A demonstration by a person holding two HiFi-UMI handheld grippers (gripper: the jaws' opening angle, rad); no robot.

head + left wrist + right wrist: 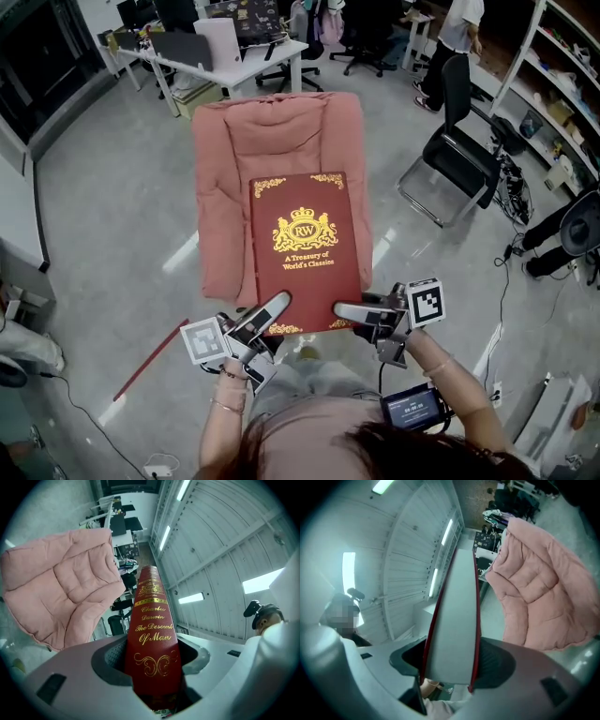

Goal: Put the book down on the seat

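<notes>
A large red book [302, 248] with gold print is held flat in the air over the pink padded seat [272, 141]. My left gripper [270, 311] is shut on the book's near left corner. My right gripper [351, 311] is shut on its near right corner. In the left gripper view the book's red spine [152, 639] stands between the jaws of the left gripper [154, 670], with the pink seat [61, 583] beyond it on the left. In the right gripper view the pale page edge of the book [454, 620] fills the jaws of the right gripper [450, 665], and the seat [539, 592] lies to the right.
A black office chair [459, 155] stands right of the seat. A white desk [234, 61] is behind it, and a person [459, 33] stands at the back right. Shelves [562, 84] line the right wall. A red stick [150, 361] lies on the floor at left.
</notes>
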